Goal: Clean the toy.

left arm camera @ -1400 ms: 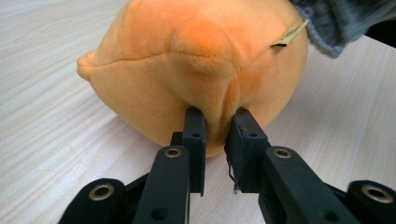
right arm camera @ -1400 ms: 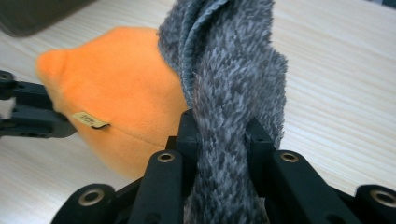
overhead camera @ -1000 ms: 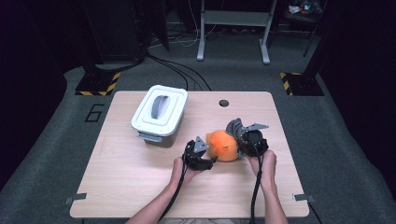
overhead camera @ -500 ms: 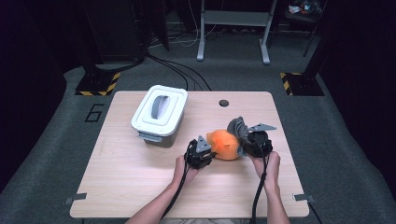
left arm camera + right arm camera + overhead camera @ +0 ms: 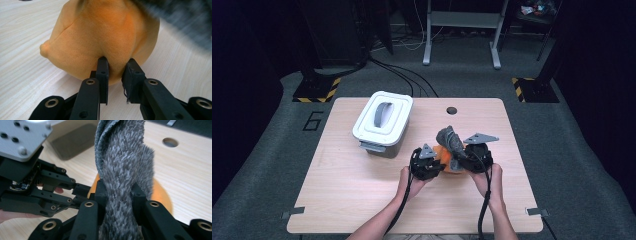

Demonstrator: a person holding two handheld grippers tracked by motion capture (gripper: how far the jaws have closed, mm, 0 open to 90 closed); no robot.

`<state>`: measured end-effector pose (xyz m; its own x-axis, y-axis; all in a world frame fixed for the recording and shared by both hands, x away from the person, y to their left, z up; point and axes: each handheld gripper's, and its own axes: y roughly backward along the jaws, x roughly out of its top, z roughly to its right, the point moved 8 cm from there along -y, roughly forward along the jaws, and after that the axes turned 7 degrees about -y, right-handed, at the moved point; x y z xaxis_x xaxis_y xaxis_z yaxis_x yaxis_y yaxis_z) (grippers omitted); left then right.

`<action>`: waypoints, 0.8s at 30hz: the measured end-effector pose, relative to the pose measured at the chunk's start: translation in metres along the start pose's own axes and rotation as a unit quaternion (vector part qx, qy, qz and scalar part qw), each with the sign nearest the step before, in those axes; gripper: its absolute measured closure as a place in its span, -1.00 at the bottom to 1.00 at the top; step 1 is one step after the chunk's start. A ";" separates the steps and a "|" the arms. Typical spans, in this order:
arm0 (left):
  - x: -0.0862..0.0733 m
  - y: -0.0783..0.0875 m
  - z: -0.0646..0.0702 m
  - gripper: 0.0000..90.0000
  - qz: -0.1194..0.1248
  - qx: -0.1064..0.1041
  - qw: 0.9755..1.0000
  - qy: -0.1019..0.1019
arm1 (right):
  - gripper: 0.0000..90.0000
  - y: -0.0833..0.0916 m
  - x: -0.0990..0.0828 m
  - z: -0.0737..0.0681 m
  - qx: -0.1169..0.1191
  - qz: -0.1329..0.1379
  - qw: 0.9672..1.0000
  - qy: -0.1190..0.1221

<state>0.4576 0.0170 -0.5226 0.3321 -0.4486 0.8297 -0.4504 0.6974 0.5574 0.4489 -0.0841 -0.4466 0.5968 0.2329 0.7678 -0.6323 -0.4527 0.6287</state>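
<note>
So right now I've got both claws on the same plush toy near the middle of the table (image 5: 362, 200). The left claw (image 5: 117, 68) has just been closing and now pinches a fold of the orange plush body (image 5: 100, 37), jaws nearly together with fabric bunched between them. The right claw (image 5: 117, 191) is clamped tight on the grey furry cover (image 5: 125, 170), which stands up out of the jaws like a twisted strip.

My read is that the left one anchors the orange part on the table so the right can peel the grey piece up and off it. From above, both forearms come in from the near edge, hands close together, claws angled inward at each other. The white lidded bin (image 5: 382, 122) sits well apart at the back left.
</note>
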 end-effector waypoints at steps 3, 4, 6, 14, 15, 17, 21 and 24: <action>-0.001 -0.002 0.000 0.69 -0.003 0.004 1.000 -0.003 | 0.64 -0.015 -0.005 -0.001 -0.015 -0.016 1.000 -0.003; -0.002 -0.003 0.000 0.69 -0.004 0.003 1.000 0.000 | 0.64 -0.019 -0.007 0.000 -0.021 -0.017 1.000 0.005; -0.004 -0.004 -0.001 0.69 -0.006 0.006 1.000 0.004 | 0.65 -0.025 -0.009 0.001 -0.043 -0.020 0.999 0.017; -0.006 -0.005 -0.003 0.70 -0.003 0.001 1.000 0.013 | 0.66 -0.027 -0.011 0.010 -0.061 -0.022 0.998 0.011; -0.007 -0.004 -0.004 0.70 -0.006 0.000 1.000 0.009 | 0.66 -0.026 -0.011 0.013 -0.066 -0.021 0.998 0.013; -0.008 -0.005 -0.003 0.70 -0.003 -0.001 1.000 0.012 | 0.66 -0.025 -0.012 0.021 -0.082 -0.021 0.996 0.006; -0.009 -0.005 -0.003 0.70 -0.002 -0.003 1.000 0.013 | 0.66 -0.022 -0.017 0.035 -0.085 -0.022 0.996 -0.011; -0.008 -0.006 -0.002 0.70 -0.001 0.000 1.000 0.013 | 0.66 -0.022 -0.019 0.043 -0.089 -0.021 0.996 -0.018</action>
<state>0.4595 0.0182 -0.5329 0.3544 -0.4363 0.8271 -0.4487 0.6967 0.5598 0.4730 -0.1160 -0.4799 0.6397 0.2161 0.7376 -0.6818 -0.2835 0.6743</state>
